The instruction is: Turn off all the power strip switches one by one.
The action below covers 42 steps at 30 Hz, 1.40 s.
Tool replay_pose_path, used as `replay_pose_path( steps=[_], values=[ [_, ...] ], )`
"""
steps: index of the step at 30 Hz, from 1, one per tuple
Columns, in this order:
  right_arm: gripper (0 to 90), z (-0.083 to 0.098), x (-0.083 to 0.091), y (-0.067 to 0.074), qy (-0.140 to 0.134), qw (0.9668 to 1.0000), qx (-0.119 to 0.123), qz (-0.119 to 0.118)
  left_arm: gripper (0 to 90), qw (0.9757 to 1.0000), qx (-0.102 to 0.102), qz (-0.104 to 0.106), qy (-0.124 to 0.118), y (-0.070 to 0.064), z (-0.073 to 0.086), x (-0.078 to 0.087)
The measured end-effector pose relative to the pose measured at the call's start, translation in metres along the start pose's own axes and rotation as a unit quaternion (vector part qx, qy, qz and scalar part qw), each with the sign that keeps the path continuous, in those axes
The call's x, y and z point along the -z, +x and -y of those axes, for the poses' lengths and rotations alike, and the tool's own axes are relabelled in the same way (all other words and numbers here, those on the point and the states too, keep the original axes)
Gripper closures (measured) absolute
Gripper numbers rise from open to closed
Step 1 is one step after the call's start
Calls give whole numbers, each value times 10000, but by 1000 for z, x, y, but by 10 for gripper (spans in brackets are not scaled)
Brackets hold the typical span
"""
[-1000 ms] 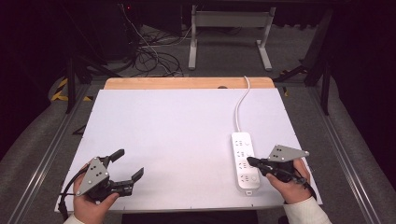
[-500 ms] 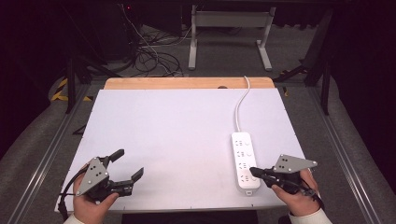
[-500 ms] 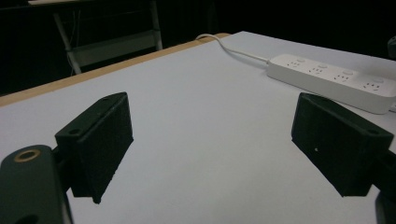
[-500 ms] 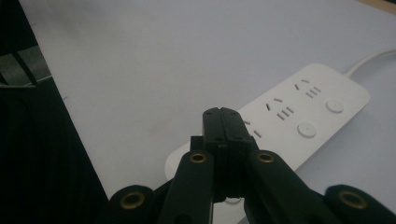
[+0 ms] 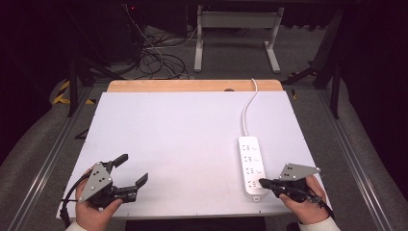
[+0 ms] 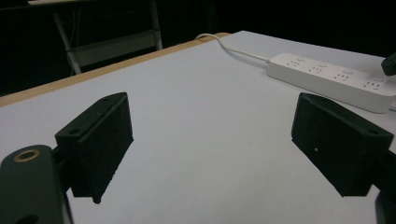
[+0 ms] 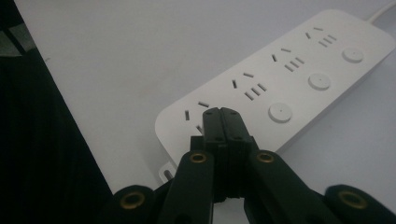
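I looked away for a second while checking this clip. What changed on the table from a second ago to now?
The right tongs, jaws shut, slid toward the near edge of the table along the power strip, from beside its middle sockets to its nearest socket. Nothing was gripped or released. The left tongs stayed open in place, and the power strip did not shift.

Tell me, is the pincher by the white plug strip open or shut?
Shut. The right gripper's two black fingers press flat together over the power strip's near end, holding nothing.
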State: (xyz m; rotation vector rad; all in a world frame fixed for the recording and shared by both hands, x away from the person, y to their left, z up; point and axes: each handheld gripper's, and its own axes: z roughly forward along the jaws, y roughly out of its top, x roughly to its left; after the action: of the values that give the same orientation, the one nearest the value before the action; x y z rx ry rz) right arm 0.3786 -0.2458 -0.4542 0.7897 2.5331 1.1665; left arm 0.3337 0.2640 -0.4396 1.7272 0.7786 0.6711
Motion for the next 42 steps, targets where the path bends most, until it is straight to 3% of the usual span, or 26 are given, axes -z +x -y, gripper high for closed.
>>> replay_pose_path(
  steps=[23, 42],
  values=[
    [900, 2, -8, -3, 299, 9995, 49, 91, 131, 10000, -56, 0, 12, 0, 0, 0],
    [900, 3, -8, -5, 292, 9994, -158, 12, 131, 10000, -29, 9, -19, -1, 0, 0]
  ],
)
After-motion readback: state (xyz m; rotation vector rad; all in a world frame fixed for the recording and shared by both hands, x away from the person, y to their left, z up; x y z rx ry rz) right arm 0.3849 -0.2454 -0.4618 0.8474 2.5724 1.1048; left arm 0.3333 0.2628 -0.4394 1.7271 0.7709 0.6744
